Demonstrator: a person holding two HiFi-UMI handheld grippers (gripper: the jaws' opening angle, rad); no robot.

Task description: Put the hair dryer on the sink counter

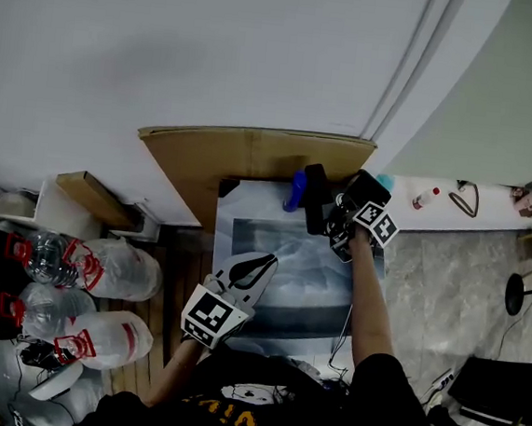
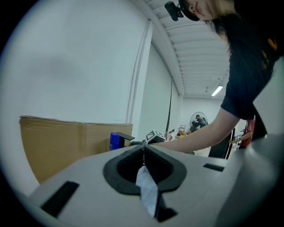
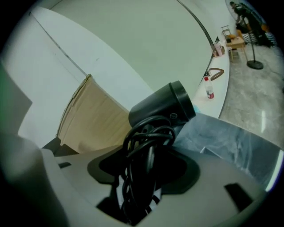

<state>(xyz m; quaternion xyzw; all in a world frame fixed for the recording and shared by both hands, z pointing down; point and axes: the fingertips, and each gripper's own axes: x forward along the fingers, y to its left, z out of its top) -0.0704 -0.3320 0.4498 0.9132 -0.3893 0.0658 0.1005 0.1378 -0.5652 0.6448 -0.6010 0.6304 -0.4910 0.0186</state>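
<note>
- The hair dryer (image 3: 162,106) is grasped by the right gripper (image 3: 146,168); its handle and coiled cord fill the gap between the widely set jaws.
- The dryer's black barrel is tilted upward, above the jaws.
- In the head view, the dryer is held over the back of the sink counter (image 1: 287,289), just beside a blue object (image 1: 296,190); whether it touches the surface cannot be told.
- The left gripper (image 2: 143,155) is clenched with nothing held and is kept low over the counter's near left part.
- A cardboard sheet (image 1: 253,155) is stood against the wall behind the counter.
</note>
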